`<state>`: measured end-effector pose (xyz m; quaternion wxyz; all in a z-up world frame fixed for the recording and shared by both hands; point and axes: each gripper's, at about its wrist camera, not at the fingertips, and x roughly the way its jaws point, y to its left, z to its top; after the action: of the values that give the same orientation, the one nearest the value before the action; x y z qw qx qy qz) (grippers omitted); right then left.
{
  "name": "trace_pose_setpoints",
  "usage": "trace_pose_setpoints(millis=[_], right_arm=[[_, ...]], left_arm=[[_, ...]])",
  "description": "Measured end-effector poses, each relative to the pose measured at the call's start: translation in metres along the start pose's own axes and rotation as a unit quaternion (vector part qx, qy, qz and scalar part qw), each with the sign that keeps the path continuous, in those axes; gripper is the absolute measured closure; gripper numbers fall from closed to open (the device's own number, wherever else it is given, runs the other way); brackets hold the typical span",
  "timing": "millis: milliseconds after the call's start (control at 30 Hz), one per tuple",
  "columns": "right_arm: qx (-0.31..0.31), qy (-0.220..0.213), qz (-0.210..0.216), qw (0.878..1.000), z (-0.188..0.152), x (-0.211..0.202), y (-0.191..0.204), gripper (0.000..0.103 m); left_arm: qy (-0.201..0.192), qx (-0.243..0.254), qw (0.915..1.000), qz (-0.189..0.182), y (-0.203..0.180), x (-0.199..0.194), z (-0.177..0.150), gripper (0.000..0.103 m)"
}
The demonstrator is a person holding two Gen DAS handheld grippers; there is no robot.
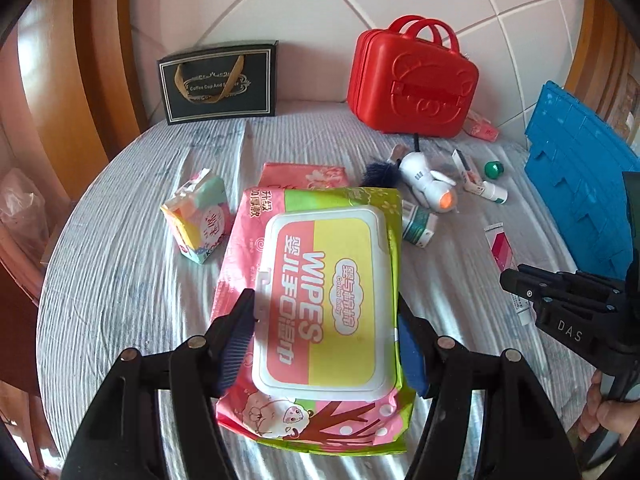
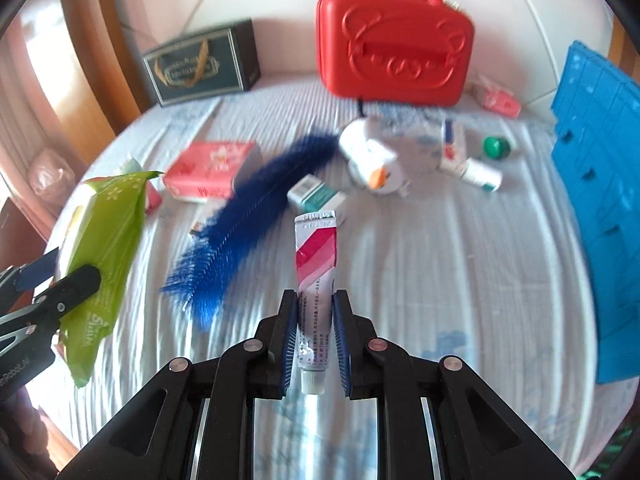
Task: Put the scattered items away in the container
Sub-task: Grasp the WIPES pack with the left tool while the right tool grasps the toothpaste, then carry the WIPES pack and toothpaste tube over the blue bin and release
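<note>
Striped bedsheet (image 1: 120, 280) under blue feather (image 2: 240, 216)

Bright daylight, fisheye-bent edges, right view motion-blurred.

Wipes pack (image 1: 320, 304) pink-green, lid up, lifted off bed. Tube (image 2: 316, 280) red-white, cap down, lifted. Blue crate (image 2: 600, 208) at 3 o'clock.

Around me a pale quilted headboard (image 1: 304, 4) rises behind the bed (image 1: 120, 264) with its striped grey-white sheet, and warm brown wooden panels (image 1: 100, 40) flank it.
</note>
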<state>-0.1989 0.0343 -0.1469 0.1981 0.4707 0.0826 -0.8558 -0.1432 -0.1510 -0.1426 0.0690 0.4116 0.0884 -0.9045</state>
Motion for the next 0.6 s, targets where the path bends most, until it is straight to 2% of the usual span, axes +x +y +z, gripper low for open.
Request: trace_pose_setpoints(millis=[133,400,600], right_arm=[[-0.02,-0.032,0.01,0.999,-0.003,-0.04,-0.026,0.085],[-0.064,-0.092,0.039,0.993,-0.016,-0.116,-0.105,0.085],[-0.073,-0.128,0.044,0.988,-0.013,-0.168,-0.157,0.085]], left_arm=[[-0.03,-0.001,0.9995,0.009,-0.04,-0.03,-0.001,0.04],[-0.078,-0.006,0.996,0.042,-0.147,-0.082,-0.014,0.04],[-0.102,0.009,0.9938,0.043,-0.215,-0.115,-0.006,0.04]])
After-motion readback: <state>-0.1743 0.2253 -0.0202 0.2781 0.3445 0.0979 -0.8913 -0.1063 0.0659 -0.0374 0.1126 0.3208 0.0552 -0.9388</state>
